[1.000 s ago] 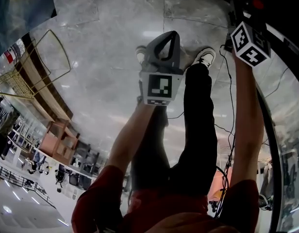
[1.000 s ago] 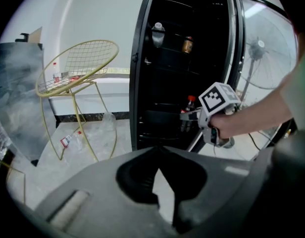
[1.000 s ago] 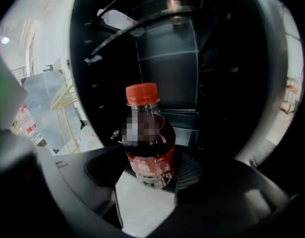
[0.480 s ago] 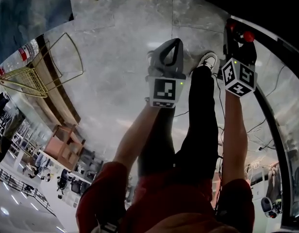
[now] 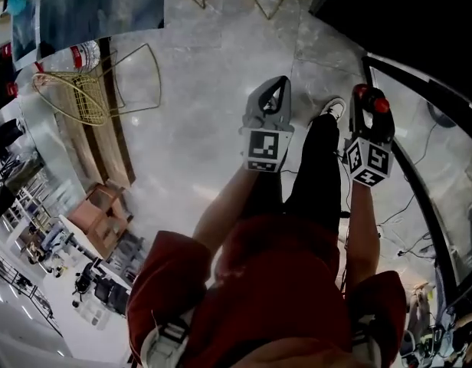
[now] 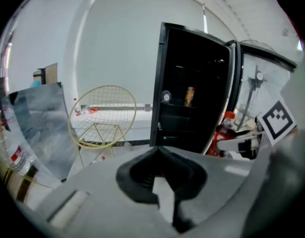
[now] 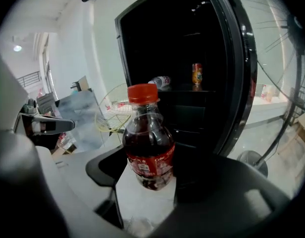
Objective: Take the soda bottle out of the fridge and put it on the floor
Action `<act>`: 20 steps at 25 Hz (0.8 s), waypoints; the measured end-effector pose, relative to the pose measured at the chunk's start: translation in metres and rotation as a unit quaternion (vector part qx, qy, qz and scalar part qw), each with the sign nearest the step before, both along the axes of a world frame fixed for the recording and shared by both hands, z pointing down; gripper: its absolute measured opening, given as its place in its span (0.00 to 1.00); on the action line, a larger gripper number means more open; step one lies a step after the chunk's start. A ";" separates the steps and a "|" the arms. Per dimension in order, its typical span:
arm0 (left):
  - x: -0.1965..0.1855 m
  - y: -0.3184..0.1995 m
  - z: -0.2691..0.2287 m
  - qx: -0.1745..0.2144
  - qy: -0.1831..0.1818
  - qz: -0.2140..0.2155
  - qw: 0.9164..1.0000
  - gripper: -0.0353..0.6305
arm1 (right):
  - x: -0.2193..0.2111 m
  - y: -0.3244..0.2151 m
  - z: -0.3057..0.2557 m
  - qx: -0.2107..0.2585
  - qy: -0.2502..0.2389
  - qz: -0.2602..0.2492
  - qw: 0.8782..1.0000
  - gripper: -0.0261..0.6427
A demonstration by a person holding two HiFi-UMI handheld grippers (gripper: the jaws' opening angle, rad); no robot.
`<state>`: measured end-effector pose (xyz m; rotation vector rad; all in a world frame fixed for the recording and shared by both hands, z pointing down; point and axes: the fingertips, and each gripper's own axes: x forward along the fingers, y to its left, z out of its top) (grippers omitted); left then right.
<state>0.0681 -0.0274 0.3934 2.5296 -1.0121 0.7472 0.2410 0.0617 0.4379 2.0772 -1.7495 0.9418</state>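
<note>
The soda bottle (image 7: 148, 150) has dark cola, a red label and a red cap (image 7: 142, 93). It stands upright between the jaws of my right gripper (image 7: 147, 175), which is shut on its lower body. The bottle's red cap (image 5: 381, 105) also shows in the head view above that gripper's marker cube (image 5: 368, 162). Behind it, the black fridge (image 7: 192, 43) stands open with an orange can (image 7: 197, 74) on a shelf. My left gripper (image 5: 279, 85) hangs over the marble floor (image 5: 198, 129), shut, with nothing in it. From the left gripper view, the bottle (image 6: 225, 131) shows at the right.
A gold wire chair (image 5: 90, 90) stands to the left on the floor. The fridge's glass door (image 7: 241, 83) is swung open at the right. Cables (image 5: 404, 205) trail on the floor near the person's legs and shoes (image 5: 332, 107). A clear bottle (image 7: 160, 82) lies beyond the fridge's edge.
The head view has tipped up, bringing the chair into sight. Both grippers sit lower in the view, and the right one with the bottle has drawn in from the fridge toward the legs.
</note>
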 end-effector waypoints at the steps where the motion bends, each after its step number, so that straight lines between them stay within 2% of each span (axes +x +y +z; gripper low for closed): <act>1: -0.005 0.000 -0.018 0.004 0.003 -0.007 1.000 0.05 | -0.004 0.002 -0.017 0.002 -0.002 -0.005 1.000 0.48; 5: -0.021 -0.001 -0.089 0.032 0.016 -0.031 0.999 0.05 | -0.026 -0.004 -0.087 0.024 0.002 -0.046 0.999 0.48; 10: -0.063 0.004 -0.158 0.056 0.030 -0.059 0.996 0.05 | -0.075 -0.009 -0.156 0.054 -0.004 -0.102 0.993 0.48; 13: -0.084 0.001 -0.186 0.079 0.028 -0.071 0.994 0.05 | -0.095 -0.018 -0.188 0.076 -0.001 -0.121 0.990 0.48; 20: -0.146 0.007 -0.226 0.114 0.032 -0.131 0.984 0.05 | -0.149 -0.023 -0.233 0.109 0.010 -0.183 0.977 0.48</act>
